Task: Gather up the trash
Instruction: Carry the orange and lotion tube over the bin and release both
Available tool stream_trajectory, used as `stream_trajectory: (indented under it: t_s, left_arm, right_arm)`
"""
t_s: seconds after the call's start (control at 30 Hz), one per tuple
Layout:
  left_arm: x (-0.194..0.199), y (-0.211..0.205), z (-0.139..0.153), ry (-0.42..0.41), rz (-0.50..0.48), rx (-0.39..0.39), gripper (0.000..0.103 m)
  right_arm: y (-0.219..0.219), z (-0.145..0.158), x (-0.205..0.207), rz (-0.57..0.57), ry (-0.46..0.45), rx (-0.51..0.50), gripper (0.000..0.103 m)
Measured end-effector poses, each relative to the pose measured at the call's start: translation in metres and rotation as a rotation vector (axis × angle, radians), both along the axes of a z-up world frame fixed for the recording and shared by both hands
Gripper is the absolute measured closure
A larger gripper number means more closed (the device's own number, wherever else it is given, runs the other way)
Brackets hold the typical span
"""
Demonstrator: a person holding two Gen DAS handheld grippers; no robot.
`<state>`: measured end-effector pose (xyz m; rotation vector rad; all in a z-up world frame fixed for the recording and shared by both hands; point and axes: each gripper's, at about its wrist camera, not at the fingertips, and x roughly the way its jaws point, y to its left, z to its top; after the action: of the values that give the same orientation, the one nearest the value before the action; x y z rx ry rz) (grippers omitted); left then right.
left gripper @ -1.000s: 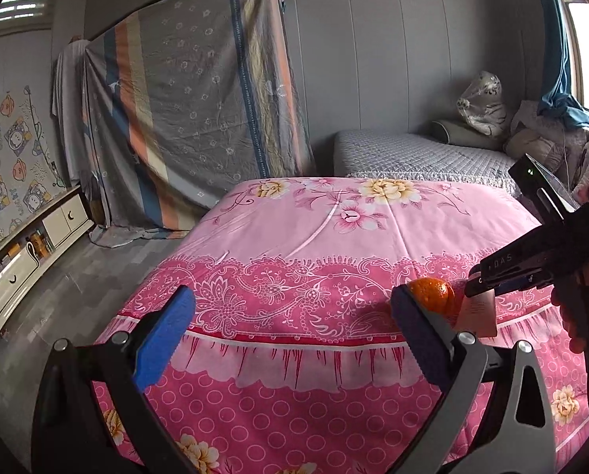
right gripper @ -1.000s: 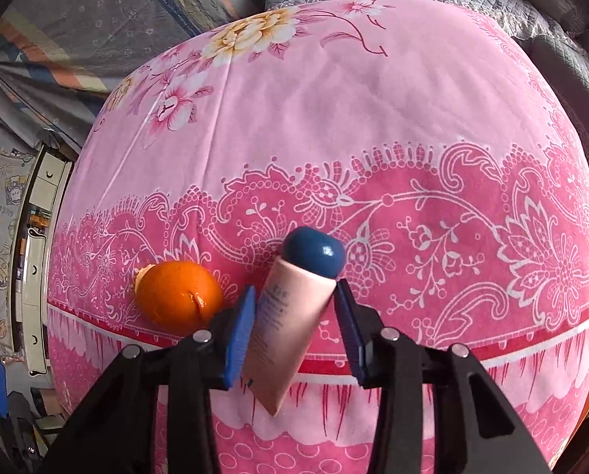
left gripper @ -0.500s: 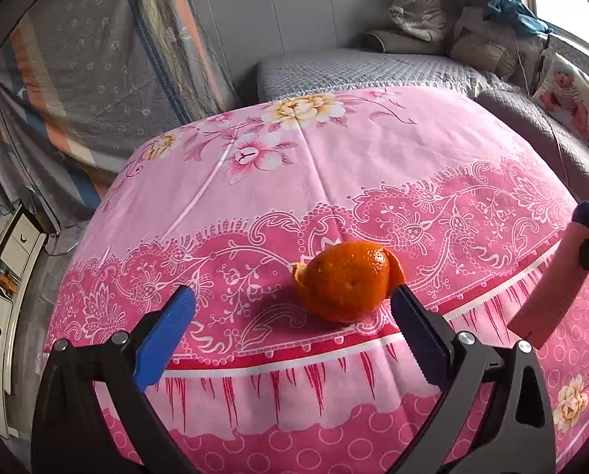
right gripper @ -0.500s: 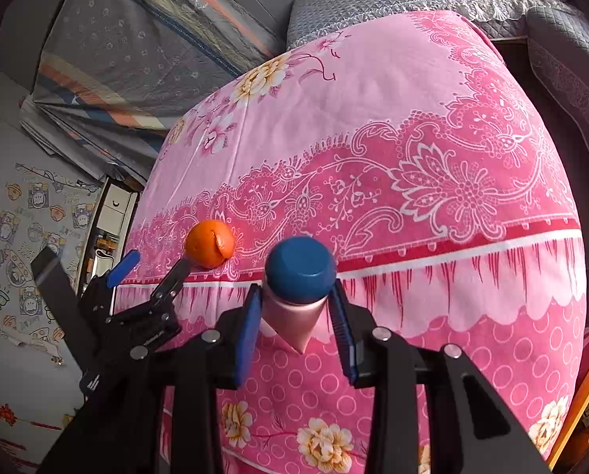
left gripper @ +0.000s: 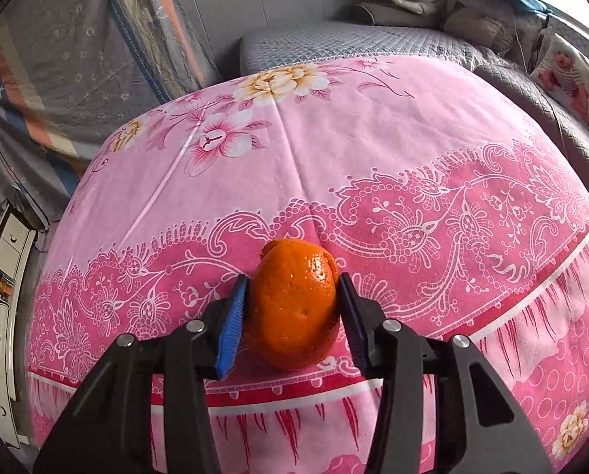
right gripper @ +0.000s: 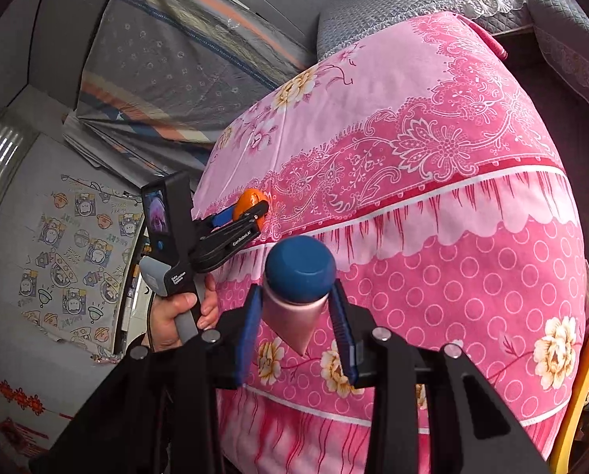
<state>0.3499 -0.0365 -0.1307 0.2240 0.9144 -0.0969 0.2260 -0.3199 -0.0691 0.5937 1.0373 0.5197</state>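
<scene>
An orange [left gripper: 294, 308] with a torn peel sits on the pink flowered bedcover [left gripper: 334, 138] near its front edge. My left gripper [left gripper: 292, 280] is closing, and its blue pads press on both sides of the orange. The right wrist view shows that same left gripper [right gripper: 251, 209] on the orange [right gripper: 249, 199], with a person's hand [right gripper: 172, 316] on its handle. My right gripper [right gripper: 296, 290] is shut on a pink tube [right gripper: 290, 316] with a blue cap [right gripper: 299, 268], held in the air off the front side of the bed.
A grey quilted bed [left gripper: 353, 39] with pillows and a doll [left gripper: 567, 75] lies behind the pink bed. A striped sheet [left gripper: 77, 59] hangs at the back left. A low white cabinet [left gripper: 2, 296] stands on the left, a yellow frame [right gripper: 579, 395] at the right.
My left gripper came down over the orange and shut on it. My right gripper carried the tube away from the bed top and out past the front edge.
</scene>
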Motion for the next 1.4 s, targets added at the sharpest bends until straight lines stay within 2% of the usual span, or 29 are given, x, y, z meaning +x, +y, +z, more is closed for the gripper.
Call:
stream_trajectory:
  t_s: [0.13,0.27,0.37,0.5,0.7,0.87,1.17,1.4]
  left_arm:
    - [-0.024,0.019,0.027,-0.039,0.016,-0.074,0.064]
    - [-0.071,0.037,0.063,-0.151,0.061,-0.125,0.063]
    - [-0.108,0.048,0.087,-0.255,0.146,-0.105,0.063]
    - [-0.147,0.049,0.121,-0.370,0.157,-0.120,0.063]
    - [-0.187,0.026,0.163,-0.488,0.082,-0.166,0.063]
    - [-0.208,-0.004,0.182,-0.559,0.013,-0.198,0.063]
    - [-0.227,-0.070,0.199,-0.599,-0.136,-0.234,0.063]
    - [-0.235,-0.111,0.203,-0.595,-0.233,-0.269,0.063]
  right_arm:
    - [0.012,0.008,-0.012,0.039,-0.028,0.018,0.070]
    - [0.024,0.017,-0.026,0.066,-0.057,0.026,0.070]
    - [0.028,0.024,-0.034,0.065,-0.079,0.026,0.070]
    - [0.026,0.036,-0.047,0.047,-0.116,0.023,0.070]
    - [0.003,0.062,-0.069,-0.012,-0.197,0.026,0.070]
    - [-0.024,0.077,-0.085,-0.077,-0.248,0.018,0.070]
    - [-0.078,0.087,-0.112,-0.187,-0.298,0.014,0.070]
    - [-0.121,0.087,-0.133,-0.295,-0.318,0.002,0.070]
